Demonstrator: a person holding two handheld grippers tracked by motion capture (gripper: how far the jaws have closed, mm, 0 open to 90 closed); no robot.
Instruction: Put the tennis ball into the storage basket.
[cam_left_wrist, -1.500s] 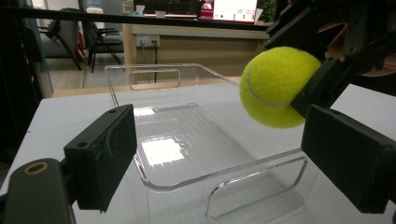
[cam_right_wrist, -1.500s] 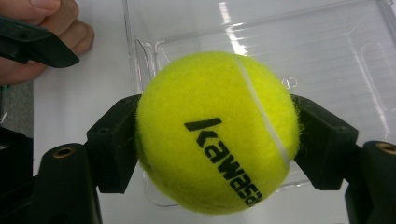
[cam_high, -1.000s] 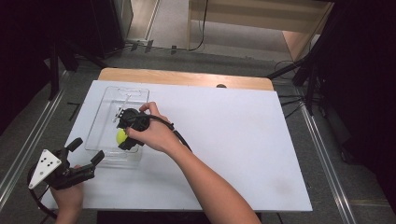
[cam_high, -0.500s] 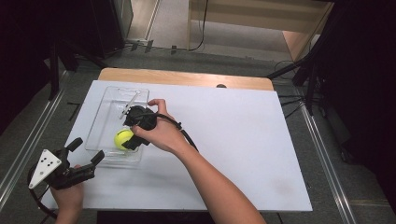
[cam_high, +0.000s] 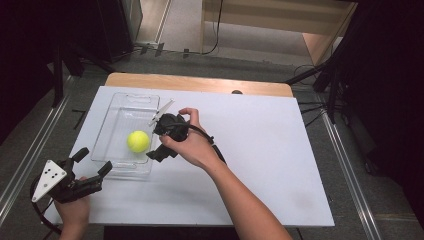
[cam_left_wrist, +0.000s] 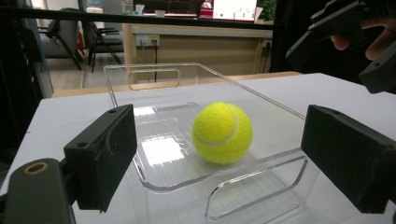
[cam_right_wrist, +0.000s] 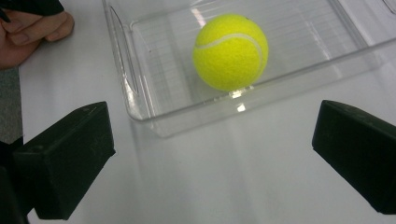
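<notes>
Found on the floor of the clear tray (cam_high: 125, 116): one tennis ball (cam_high: 138, 141), toward the near end, free of both grippers and touching nothing but the tray bottom. Makes sense as a resting place, with low walls all round to stop a roll across the white surface (cam_high: 260, 150).

Holding the right gripper (cam_high: 156, 136) just beside the tray's right wall, outside it, pointed toward the ball. Have just been opening its jaws, now spread wide with nothing between them. From the right gripper view, looking past empty pads at bare surface, the tray's corner (cam_right_wrist: 140, 114) and the ball (cam_right_wrist: 230, 51) beyond. Reads as a release completed, with the gripper held clear so as not to nudge ball or tray.

Parked the left gripper (cam_high: 93, 160) at the near left of the surface, just short of the tray's near end, jaws wide and empty. In the left gripper view, framing the ball (cam_left_wrist: 222, 132) through the near wall and its handle slot (cam_left_wrist: 254, 196). Probably poised there to steady the tray or take it by that handle; cannot tell which. No contact with the tray visible from either gripper
</notes>
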